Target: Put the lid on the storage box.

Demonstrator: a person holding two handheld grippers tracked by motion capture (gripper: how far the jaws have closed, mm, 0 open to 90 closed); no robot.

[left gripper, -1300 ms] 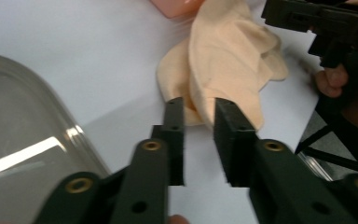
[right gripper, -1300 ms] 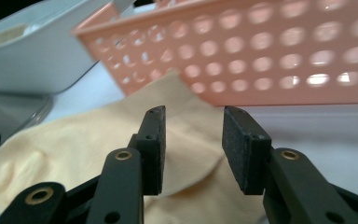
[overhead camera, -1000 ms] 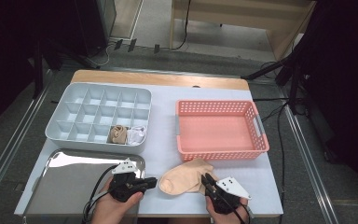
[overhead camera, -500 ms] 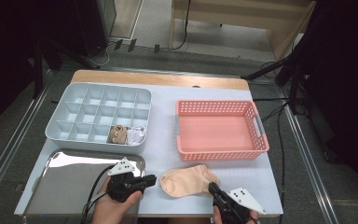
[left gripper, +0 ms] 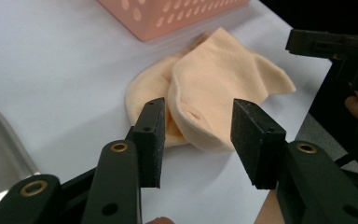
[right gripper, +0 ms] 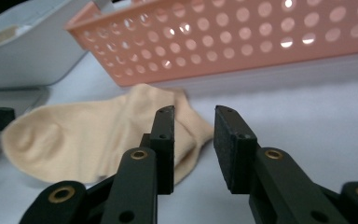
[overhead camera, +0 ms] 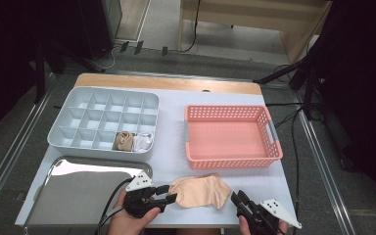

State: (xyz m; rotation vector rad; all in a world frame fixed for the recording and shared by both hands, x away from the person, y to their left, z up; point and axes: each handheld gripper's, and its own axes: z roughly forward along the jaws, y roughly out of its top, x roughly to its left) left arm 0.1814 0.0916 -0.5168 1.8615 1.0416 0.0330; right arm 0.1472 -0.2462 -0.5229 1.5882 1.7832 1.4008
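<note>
Peach sock [overhead camera: 199, 191] lies flat on the white counter [overhead camera: 176, 127] at its near edge, about 6 o'clock in the high view, just below the pink basket [overhead camera: 230, 137]. Left tongs [overhead camera: 170, 197] sit at the sock's 9 o'clock end, jaws apart after just opening; in the left gripper view the sock's rounded end lies between the pads [left gripper: 150, 140], not pinched. Right tongs [overhead camera: 237, 199] sit at the sock's 4 o'clock end, jaws also just opened and apart, nothing clamped; in the right gripper view the sock's [right gripper: 88, 137] cuff lies just past the left pad. Grey divided tray [overhead camera: 103, 122] at 10 o'clock holds a tan roll [overhead camera: 123, 141] and a white roll [overhead camera: 143, 142] in neighbouring front compartments. Shiny metal tray [overhead camera: 78, 191] at 8 o'clock, beside the left hand [overhead camera: 127, 220].
</note>
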